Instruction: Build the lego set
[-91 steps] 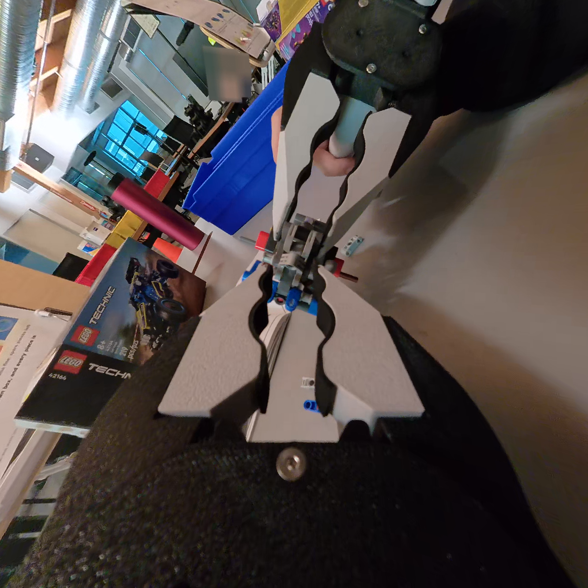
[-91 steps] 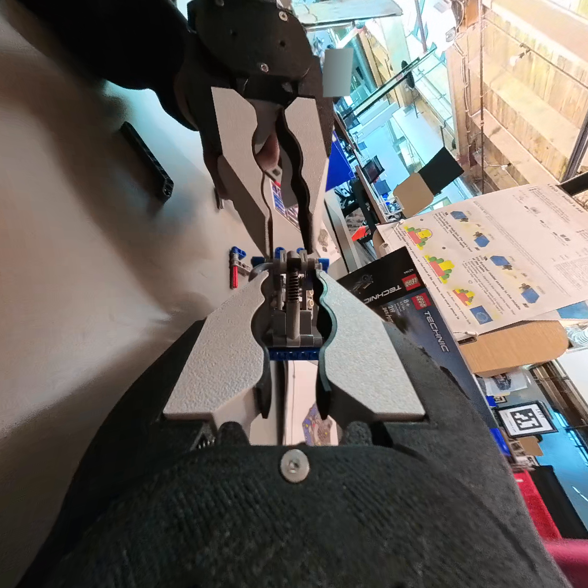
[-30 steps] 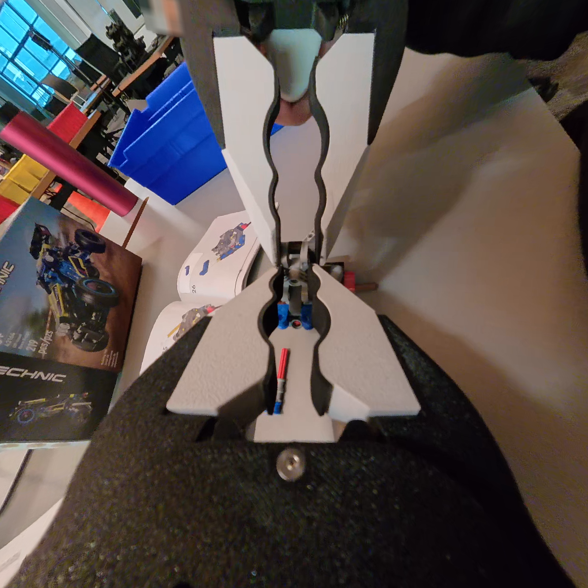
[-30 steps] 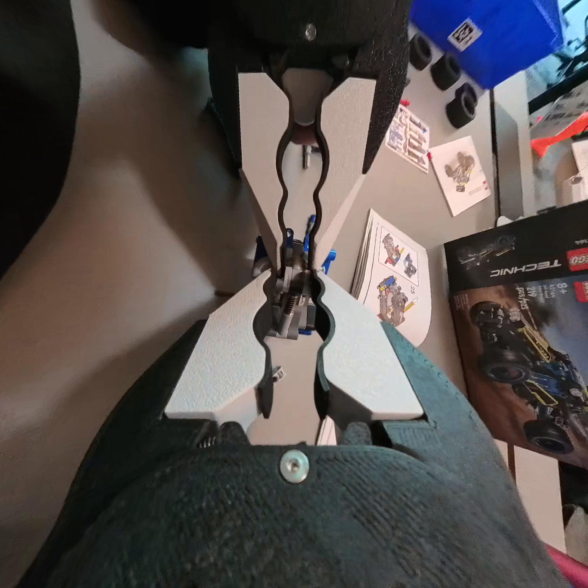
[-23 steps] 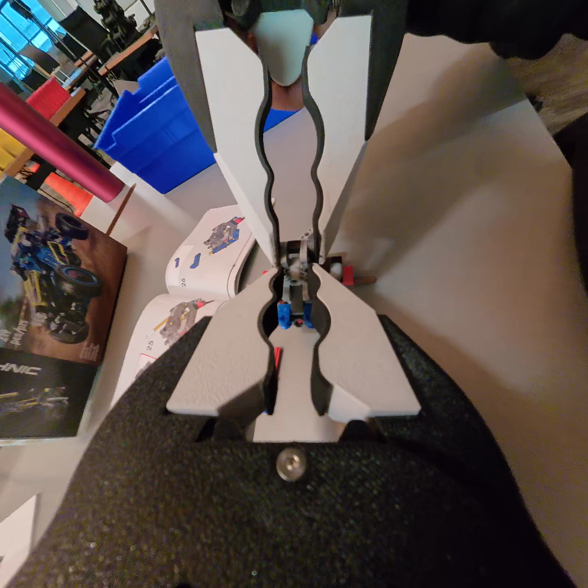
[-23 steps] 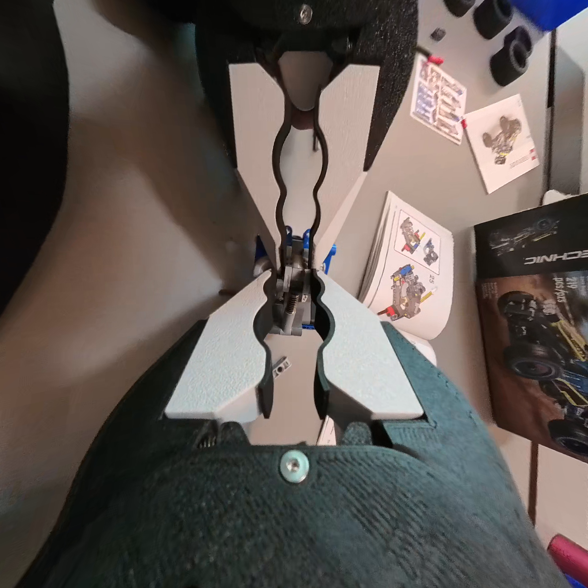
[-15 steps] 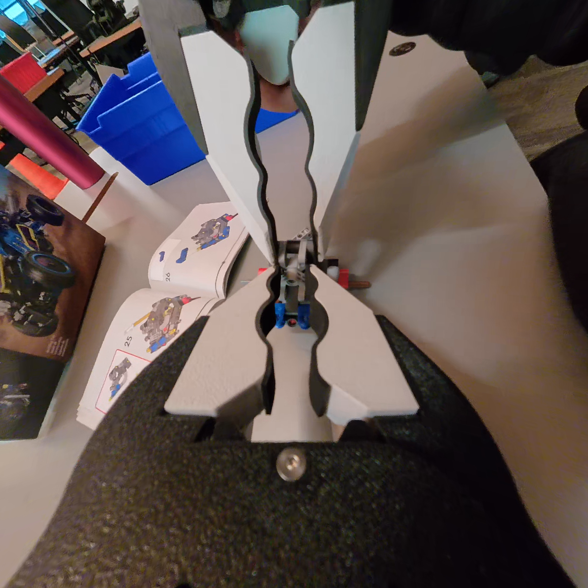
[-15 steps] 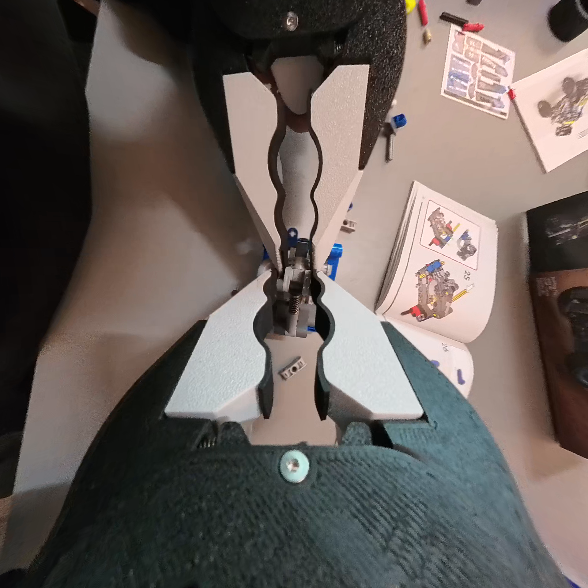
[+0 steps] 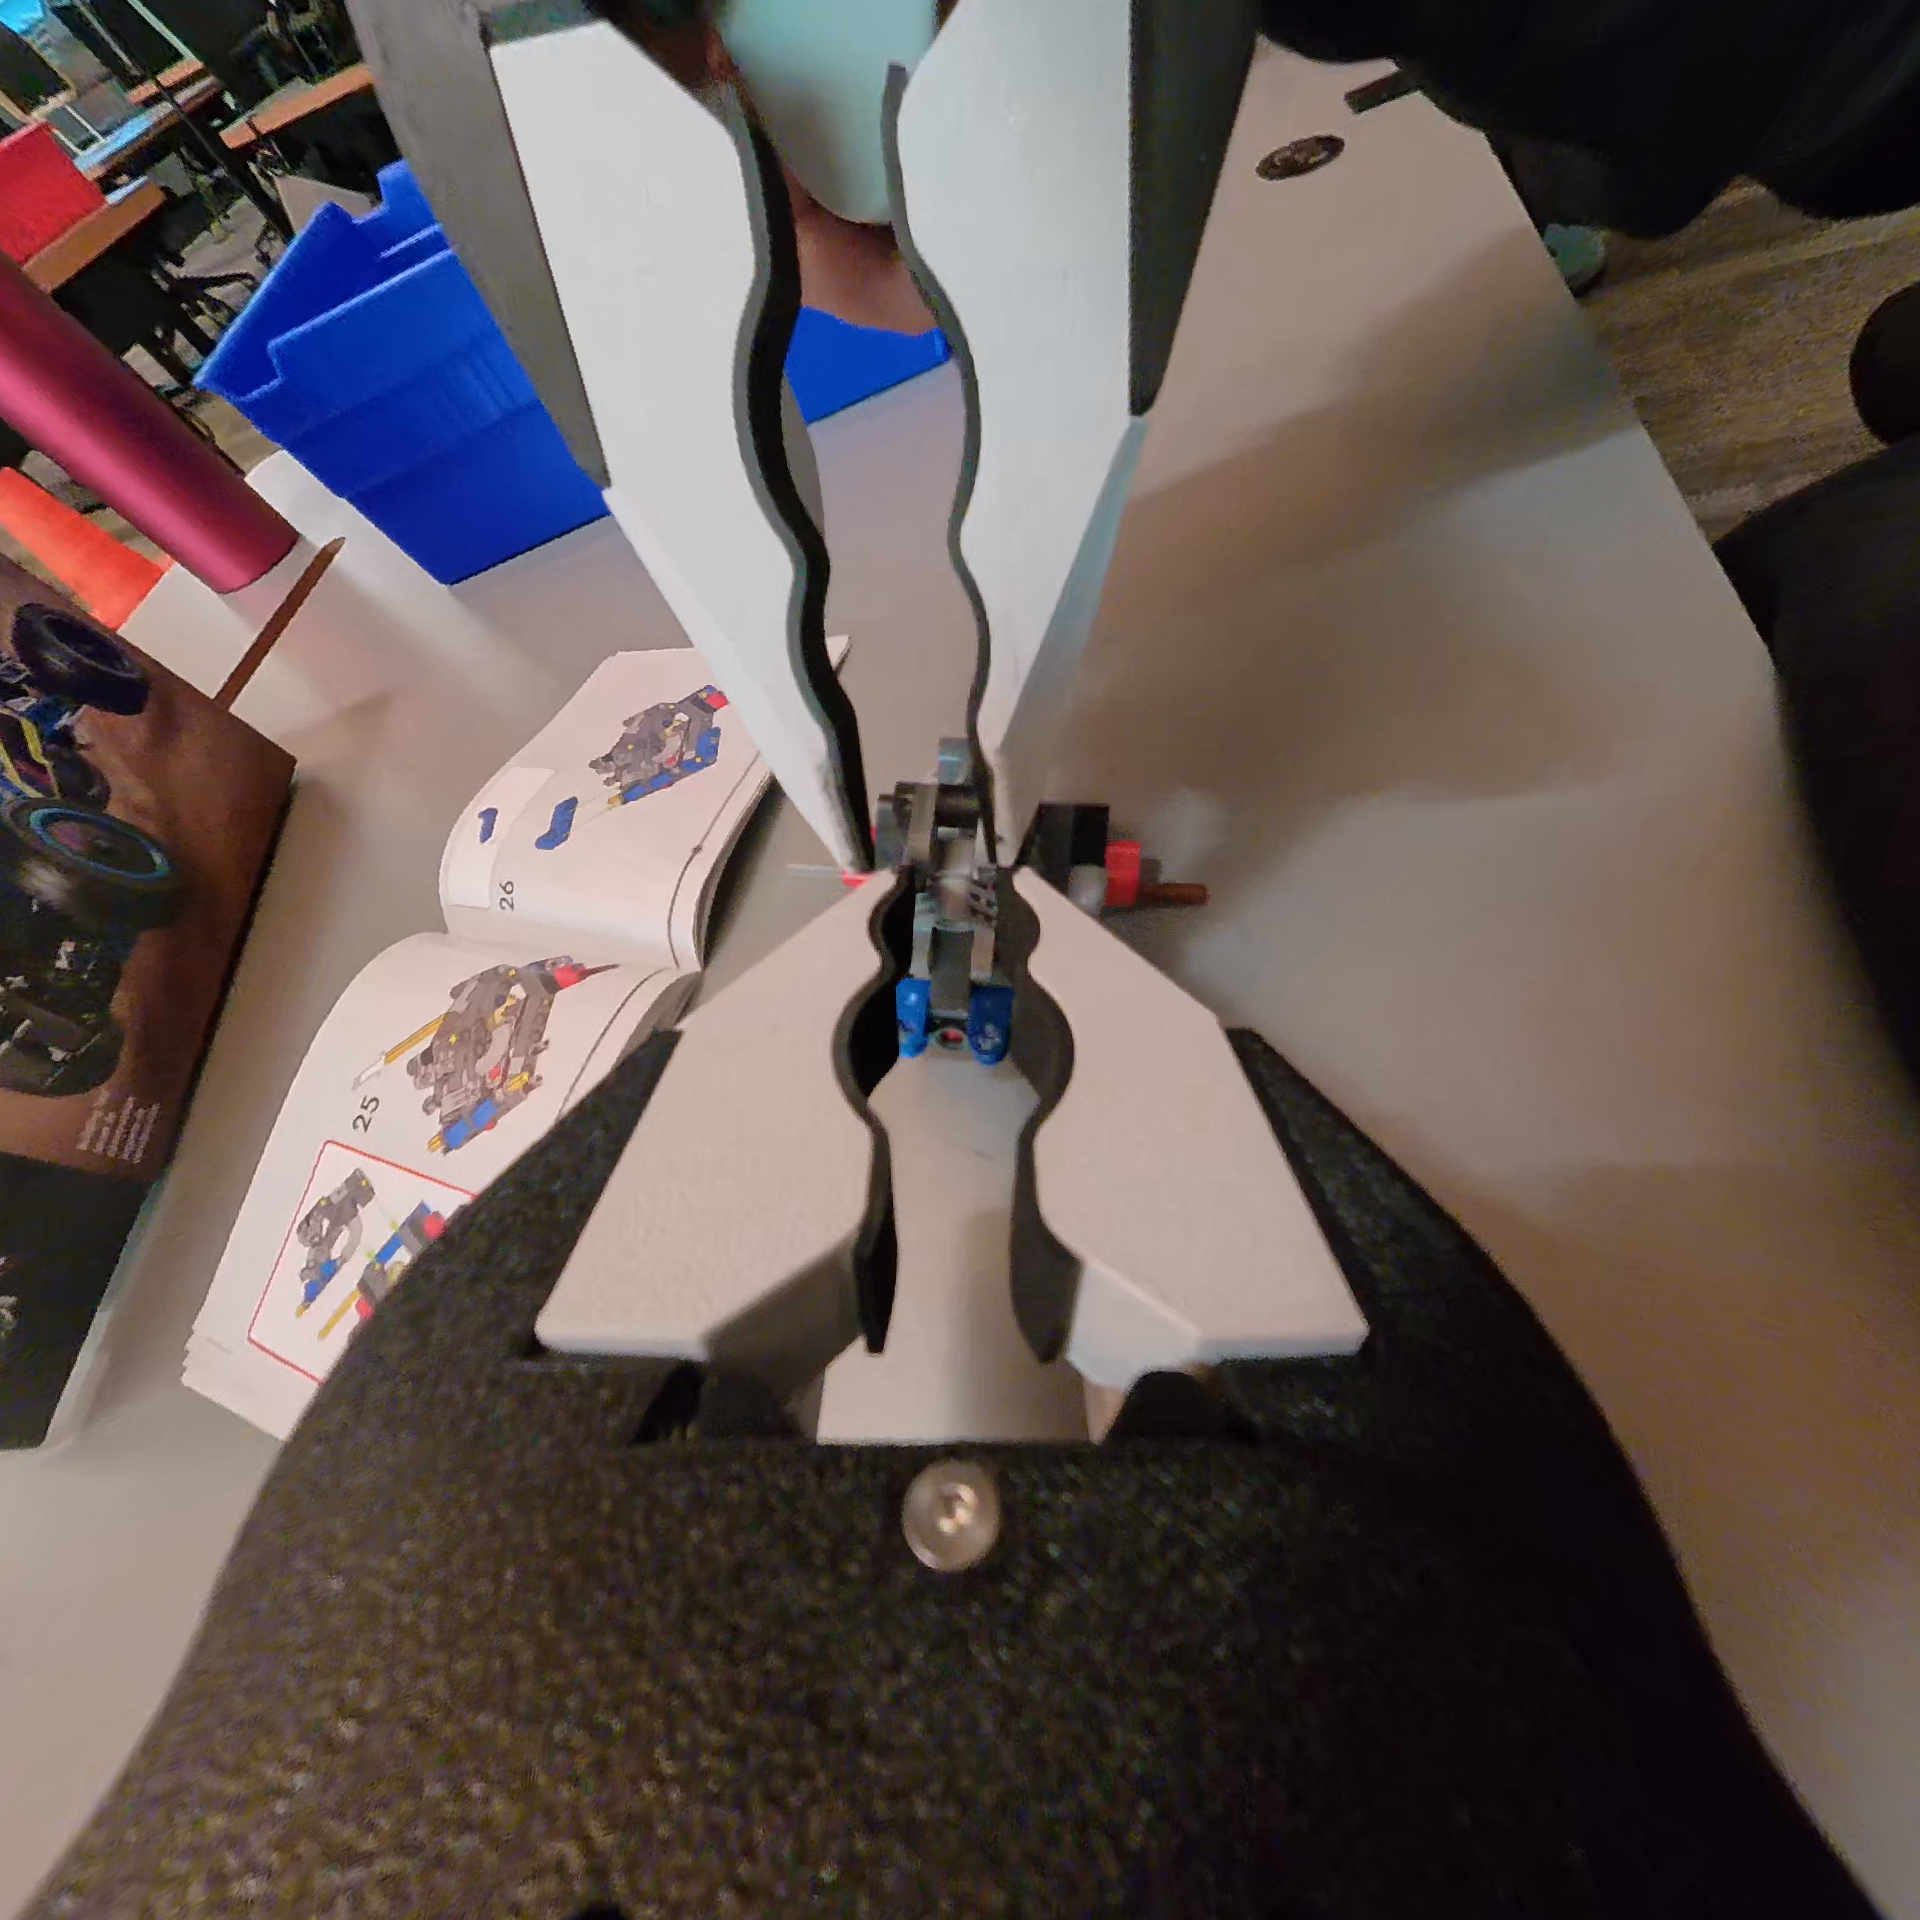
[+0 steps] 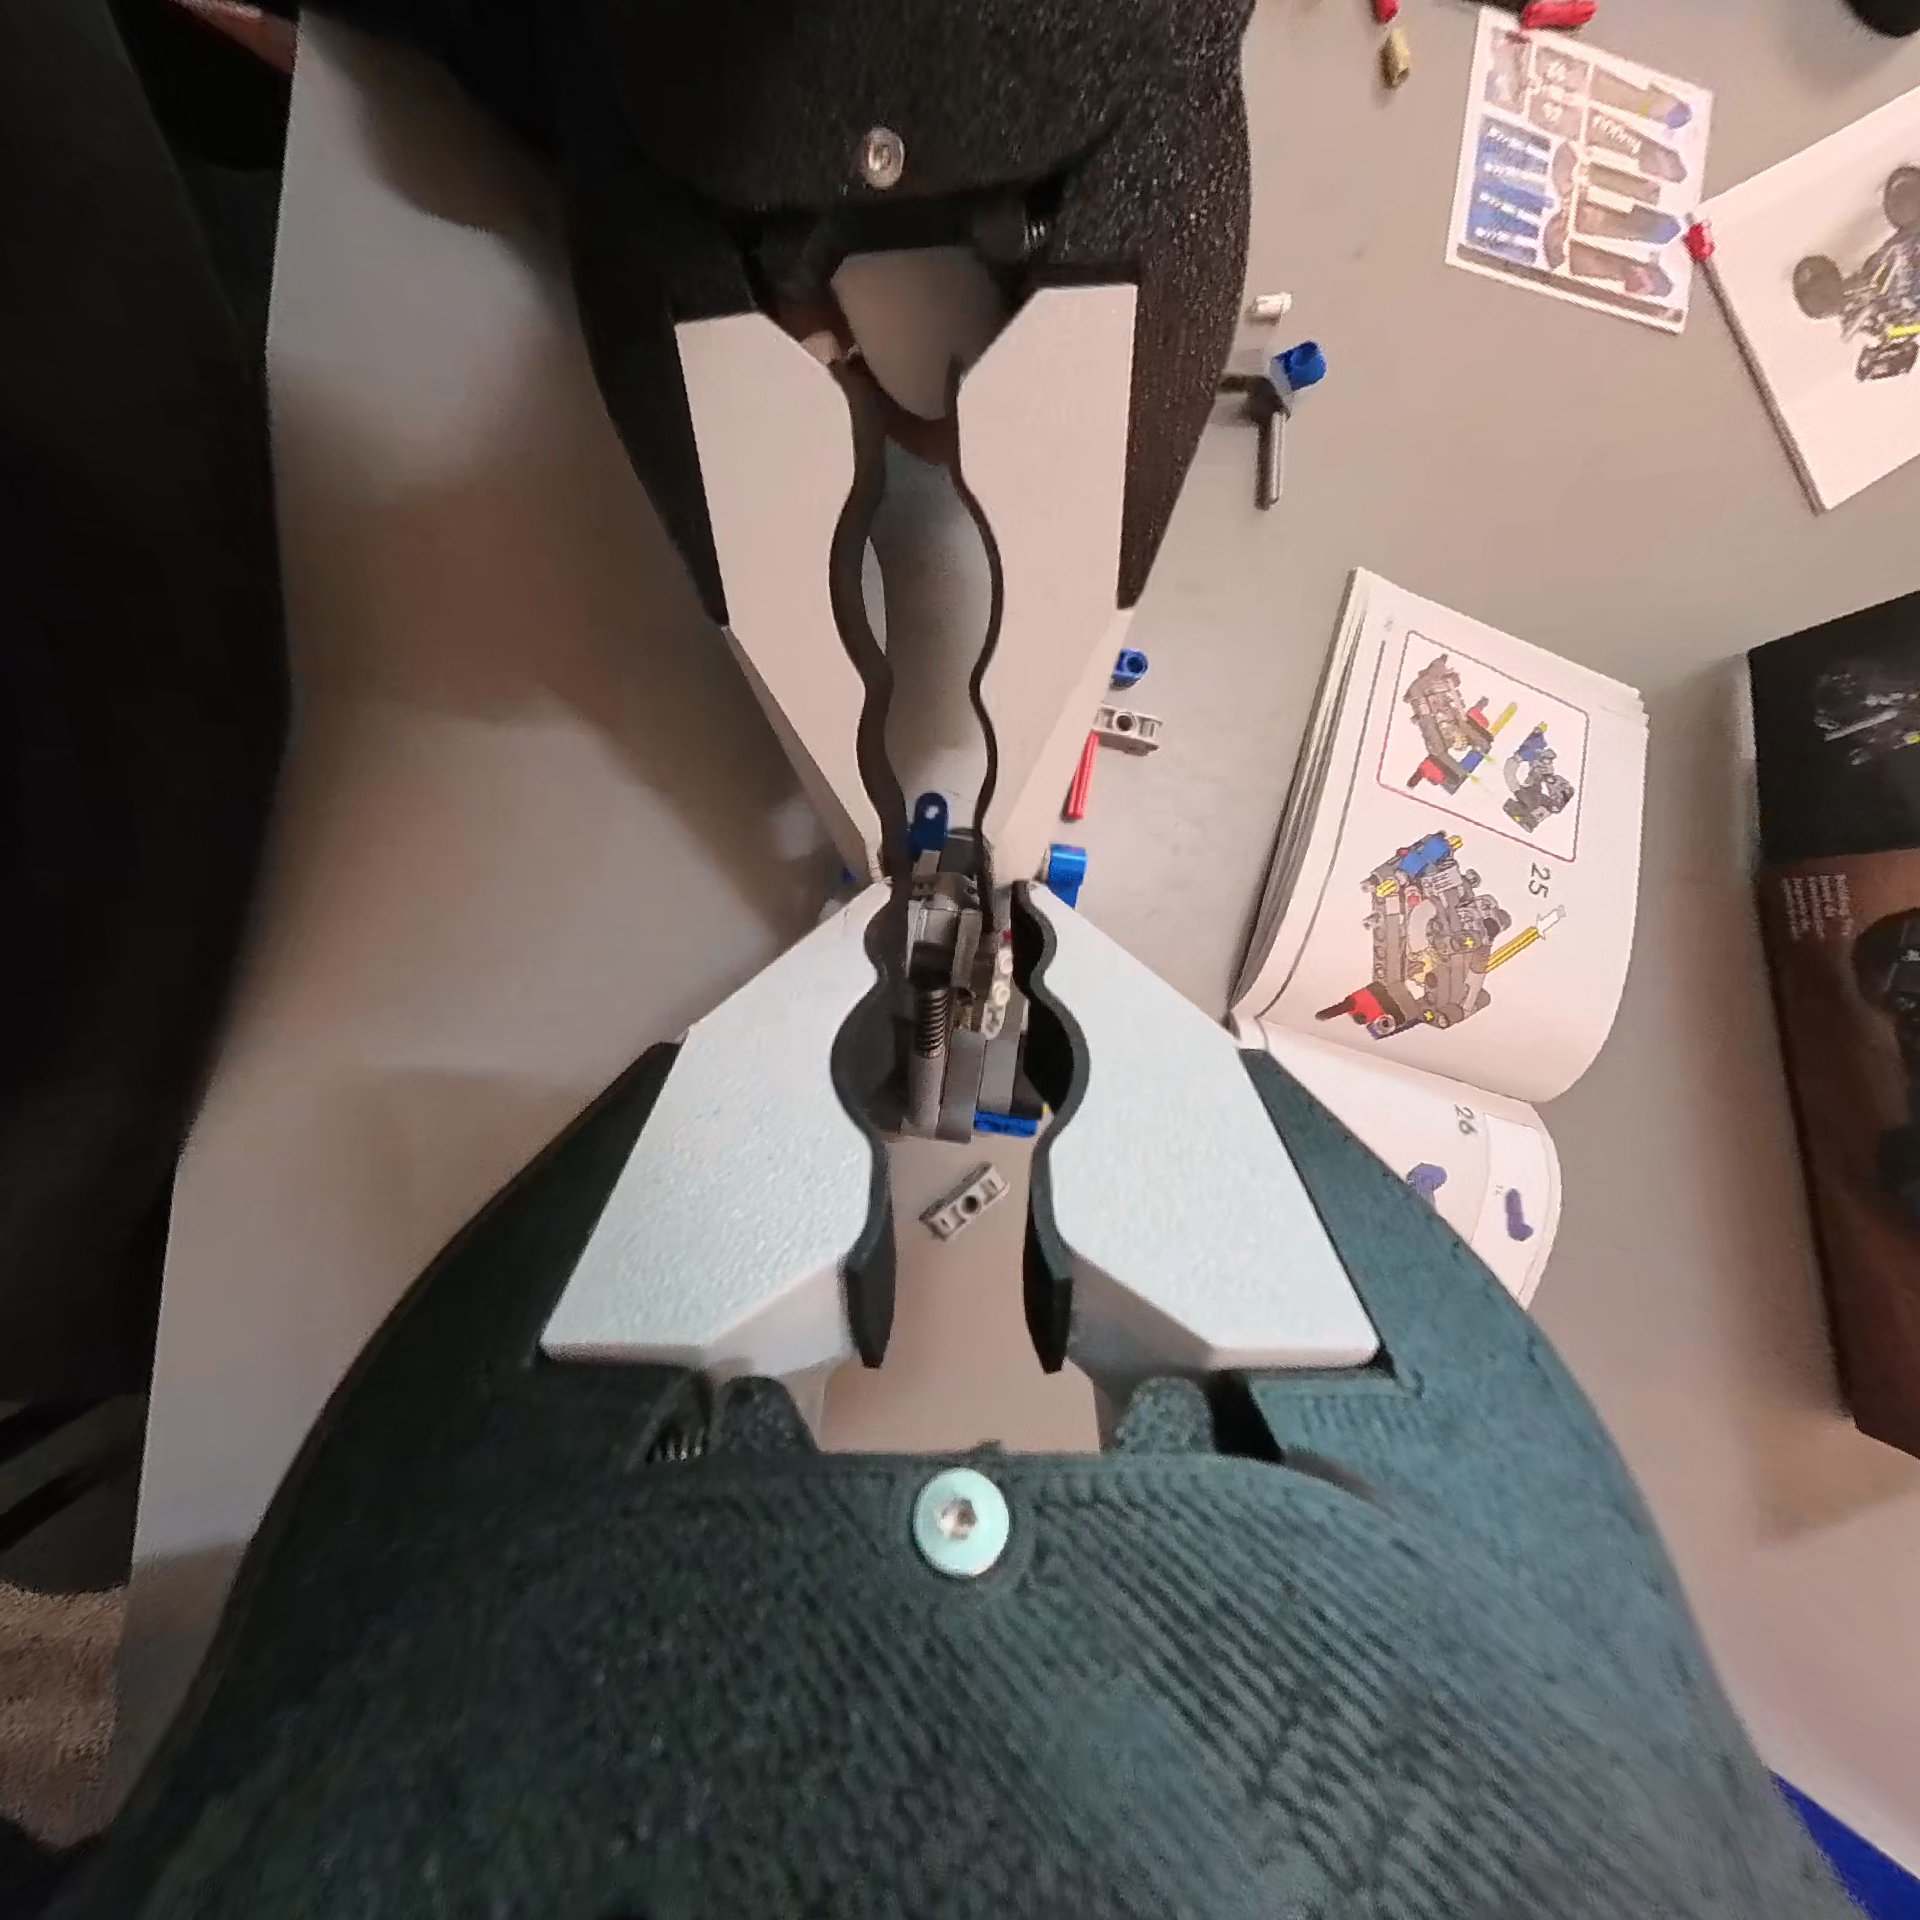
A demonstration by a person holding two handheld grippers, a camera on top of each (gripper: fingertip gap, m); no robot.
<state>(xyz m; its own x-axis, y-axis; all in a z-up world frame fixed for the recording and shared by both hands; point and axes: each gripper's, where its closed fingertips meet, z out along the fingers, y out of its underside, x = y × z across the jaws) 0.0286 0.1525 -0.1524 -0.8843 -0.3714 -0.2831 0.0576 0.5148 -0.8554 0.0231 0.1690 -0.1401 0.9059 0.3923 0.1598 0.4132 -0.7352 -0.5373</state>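
- We are gripping a small grey-and-blue lego assembly (image 9: 951, 935) from two ends, our left gripper (image 9: 948, 904) closed on its blue-tipped end at the centre of the left wrist view.
- Our right gripper (image 10: 951, 914) is clamping the opposite end, where a small coil spring is showing between the fingertips; the left gripper is reaching in from 12 o'clock in this view.
- We are holding the assembly just above the grey table (image 10: 1455, 540), though the blur is making it hard to say whether it is touching the surface.
- An open instruction booklet (image 10: 1455, 852) is lying at 3 o'clock of the assembly in the right wrist view, with the dark set box (image 10: 1849, 935) beyond it at the frame edge.
- A small grey plate (image 10: 964, 1203) is lying on the table between our right fingers at 6 o'clock of the assembly.
- Blue bins (image 9: 416, 405) are standing at 10 o'clock in the left wrist view.
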